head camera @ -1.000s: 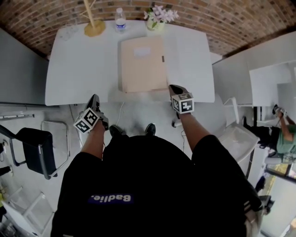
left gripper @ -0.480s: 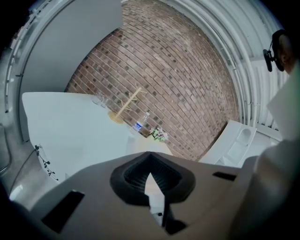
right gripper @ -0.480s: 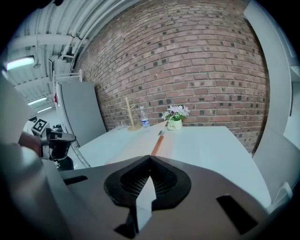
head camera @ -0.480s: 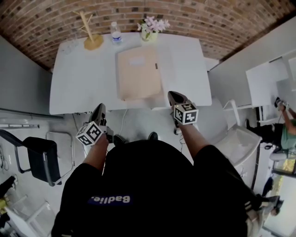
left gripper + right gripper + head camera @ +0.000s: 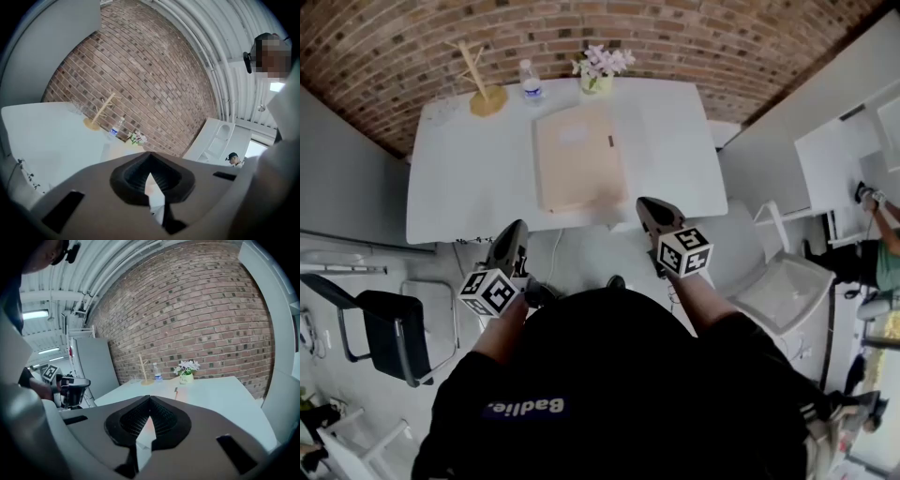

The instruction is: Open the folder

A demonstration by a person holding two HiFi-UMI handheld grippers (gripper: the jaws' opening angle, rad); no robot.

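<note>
Head view: the flat beige cardboard folder lies closed on the white desk, its long axis running straight away from the person. A small dark tab sits on its right edge. The right gripper hangs just off the folder's near right corner, pointing towards it. The left gripper is below the desk's front edge, off the folder's near left corner and farther from it. So the right one looks better placed to lift the tabbed edge.

Left gripper view: the jaws are closed on nothing. The folder lies ahead and slightly left of them, with a clear water bottle and a small pot of flowers beyond its far end.

Right gripper view: these jaws are also pressed together and empty. The folder lies directly ahead, tab side towards them.
</note>
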